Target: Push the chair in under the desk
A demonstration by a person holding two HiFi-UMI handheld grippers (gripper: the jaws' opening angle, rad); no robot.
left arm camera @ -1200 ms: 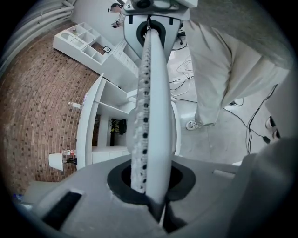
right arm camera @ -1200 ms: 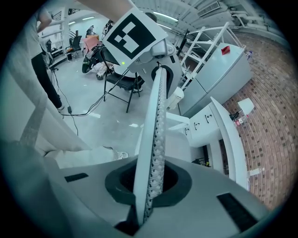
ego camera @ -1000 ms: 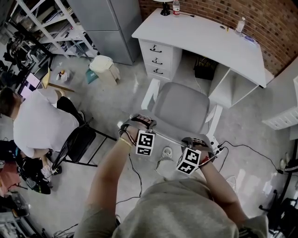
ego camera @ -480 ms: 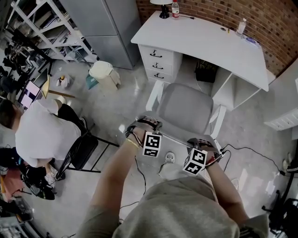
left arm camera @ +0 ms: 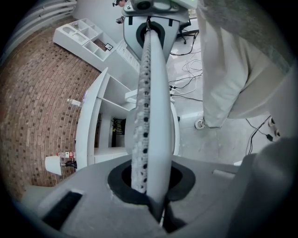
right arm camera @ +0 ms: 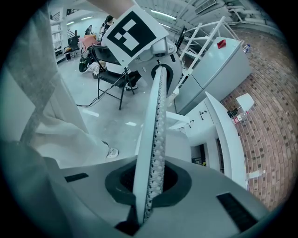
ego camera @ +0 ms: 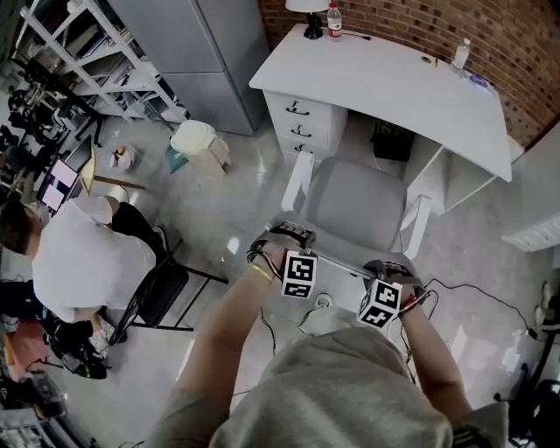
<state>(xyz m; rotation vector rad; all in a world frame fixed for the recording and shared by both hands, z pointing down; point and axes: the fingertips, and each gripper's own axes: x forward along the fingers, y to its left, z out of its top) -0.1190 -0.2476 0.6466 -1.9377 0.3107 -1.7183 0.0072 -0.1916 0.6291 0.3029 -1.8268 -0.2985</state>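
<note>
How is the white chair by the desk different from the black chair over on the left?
The white chair has a grey seat and nobody on it; the black chair has a person in a white shirt sitting on it. The white chair stands right at the desk; the black chair stands away from it. Both stand on the floor.

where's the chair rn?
Head view, centre: the chair stands just before the knee gap of the desk, with the left gripper and right gripper shut on its backrest.

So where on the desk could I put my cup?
The desk's middle and front, by the chair, are bare. Its back corners are busier: lamp and bottle left, small bottle right.
</note>
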